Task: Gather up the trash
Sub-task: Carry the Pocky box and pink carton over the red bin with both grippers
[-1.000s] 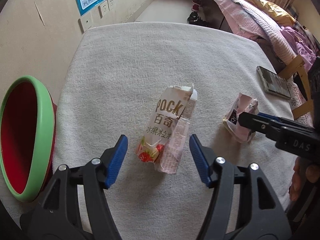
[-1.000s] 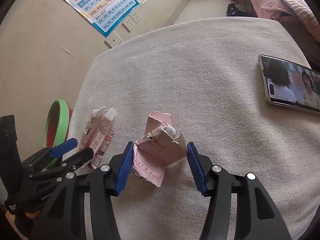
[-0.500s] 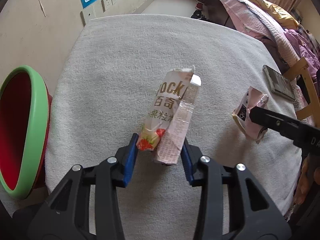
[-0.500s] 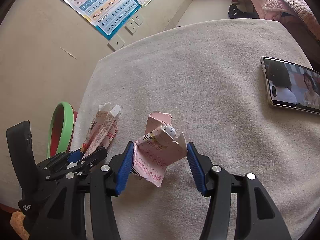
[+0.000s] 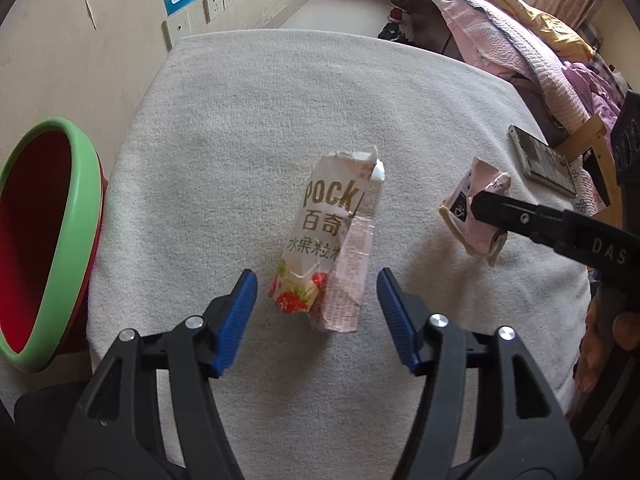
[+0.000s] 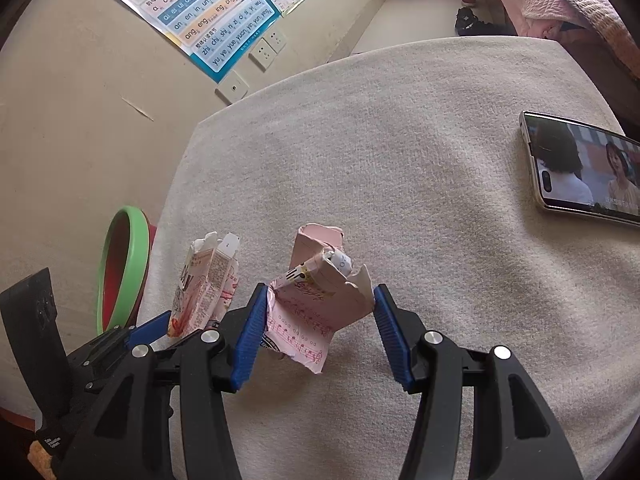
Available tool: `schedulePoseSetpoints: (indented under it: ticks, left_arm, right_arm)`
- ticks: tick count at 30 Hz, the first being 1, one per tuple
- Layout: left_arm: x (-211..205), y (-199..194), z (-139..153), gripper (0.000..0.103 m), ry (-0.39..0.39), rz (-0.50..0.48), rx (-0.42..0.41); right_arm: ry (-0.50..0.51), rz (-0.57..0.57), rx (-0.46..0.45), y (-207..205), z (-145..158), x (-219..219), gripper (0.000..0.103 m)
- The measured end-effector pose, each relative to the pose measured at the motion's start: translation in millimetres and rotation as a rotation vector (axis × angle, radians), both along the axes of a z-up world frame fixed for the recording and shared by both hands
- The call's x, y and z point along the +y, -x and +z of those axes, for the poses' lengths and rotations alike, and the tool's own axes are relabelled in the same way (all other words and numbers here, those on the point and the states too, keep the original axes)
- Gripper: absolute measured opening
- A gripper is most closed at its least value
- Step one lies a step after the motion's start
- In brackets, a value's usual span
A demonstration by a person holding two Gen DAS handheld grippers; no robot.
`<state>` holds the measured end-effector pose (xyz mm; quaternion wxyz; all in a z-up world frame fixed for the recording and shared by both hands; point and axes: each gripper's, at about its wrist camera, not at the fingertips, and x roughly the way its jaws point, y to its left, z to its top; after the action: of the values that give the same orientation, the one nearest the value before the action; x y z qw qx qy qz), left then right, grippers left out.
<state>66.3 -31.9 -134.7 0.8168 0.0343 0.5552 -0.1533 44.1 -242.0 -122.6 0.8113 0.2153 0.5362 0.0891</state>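
A torn Pocky snack box [image 5: 332,240] lies flat on the white towel-covered table [image 5: 240,128]; it also shows in the right wrist view [image 6: 206,284]. My left gripper [image 5: 318,316] is open, its blue pads on either side of the box's near end, not touching it. A crumpled pink carton [image 6: 320,292] sits between the blue pads of my right gripper [image 6: 320,328], which is shut on it. The pink carton also shows in the left wrist view [image 5: 474,208], held by the right gripper's finger.
A green-rimmed red bin [image 5: 44,240] stands off the table's left edge, also in the right wrist view [image 6: 122,264]. A phone [image 6: 584,172] with a lit screen lies on the table's right side. A wall with a poster and sockets is behind; a bed is at far right.
My left gripper closed in around the Pocky box half a second ago and has now opened wide again. The box stays on the table. The right gripper keeps holding the pink carton.
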Motion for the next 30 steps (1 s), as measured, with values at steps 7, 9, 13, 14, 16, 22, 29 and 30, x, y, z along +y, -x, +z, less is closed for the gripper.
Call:
schedulePoseSetpoints:
  ticks: [7,9,13,14,16,22,29,30]
  left_arm:
    - [-6,-15,-11,0.054,-0.018,-0.009,0.015]
    - [-7,-15,-15,0.047,-0.004,-0.010,0.025]
    - [-4,-9,-13,0.042,0.016,0.006,0.015]
    - [-1,-7,-12,0.042,0.019,0.013,0.012]
    - [4,-4,-9,0.042,0.029,0.033,0.008]
    - [20,7,1,0.042,0.064,0.081,0.003]
    - [41,16,17,0.042,0.090,0.141,-0.028]
    - [45,18,19,0.042,0.090,0.152,-0.036]
  right_arm:
    - [0.001,0.001,-0.003,0,1,0,0.052]
    - [0.001,0.004,-0.003,0,2,0,0.052]
    - [-0.001,0.013,-0.006,-1,3,2,0.052]
    - [-0.001,0.015,-0.007,-1,4,3,0.052]
    - [-0.002,0.016,-0.015,0,6,3,0.052]
    - [-0.003,0.035,-0.030,0,10,9,0.052]
    - [0.019,0.082,-0.029,3,11,23,0.052]
    - [0.022,0.088,-0.030,4,12,26,0.052]
